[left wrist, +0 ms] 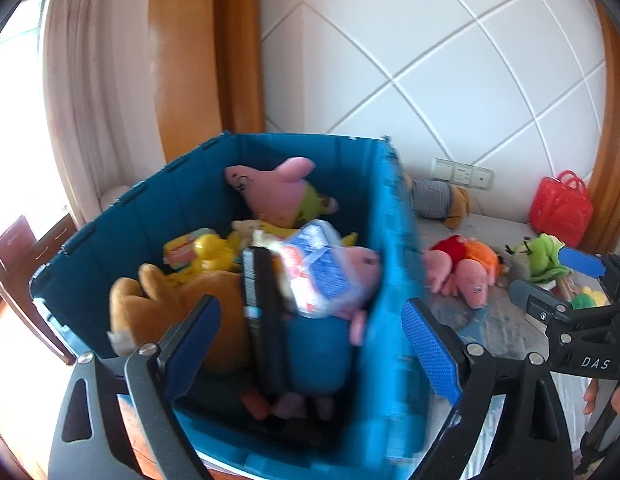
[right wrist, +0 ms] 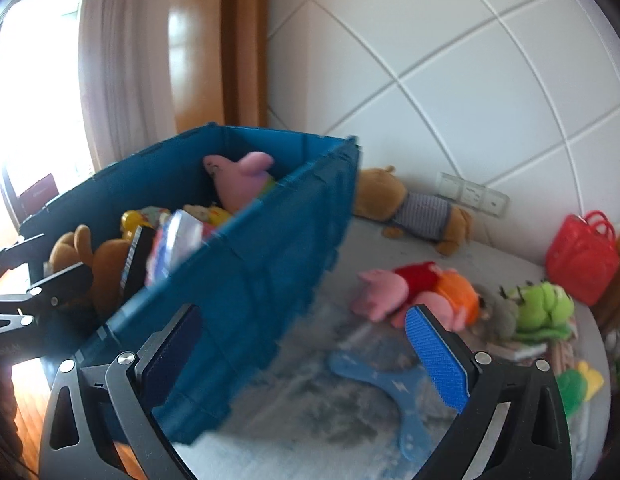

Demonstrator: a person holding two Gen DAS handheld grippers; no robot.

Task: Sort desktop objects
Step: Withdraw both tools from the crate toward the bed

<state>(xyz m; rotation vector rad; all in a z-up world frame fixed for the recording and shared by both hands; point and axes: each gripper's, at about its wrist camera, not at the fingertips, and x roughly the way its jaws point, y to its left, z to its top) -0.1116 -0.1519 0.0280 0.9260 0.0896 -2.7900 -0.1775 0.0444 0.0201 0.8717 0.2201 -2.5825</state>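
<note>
A blue plastic crate [left wrist: 385, 240] [right wrist: 270, 260] stands at the table's left and holds several toys: a pink starfish plush [left wrist: 278, 188], a brown plush [left wrist: 170, 312], a pig plush in blue [left wrist: 337, 312], a tissue pack [left wrist: 321, 268] and a black flat object [left wrist: 266, 320]. My left gripper [left wrist: 310, 344] is open and empty above the crate's near side. My right gripper [right wrist: 306, 344] is open and empty, over the crate's right wall and the table. Two pink pig plushes [right wrist: 413, 292] [left wrist: 461, 272] lie on the table to the right.
On the table lie a brown bear in a striped shirt [right wrist: 413, 208], a green plush [right wrist: 545, 312], a red toy basket [right wrist: 585, 256], a blue boomerang-shaped piece [right wrist: 389, 376] and small yellow-green toys [right wrist: 577, 384]. A tiled wall with sockets [right wrist: 473, 196] is behind.
</note>
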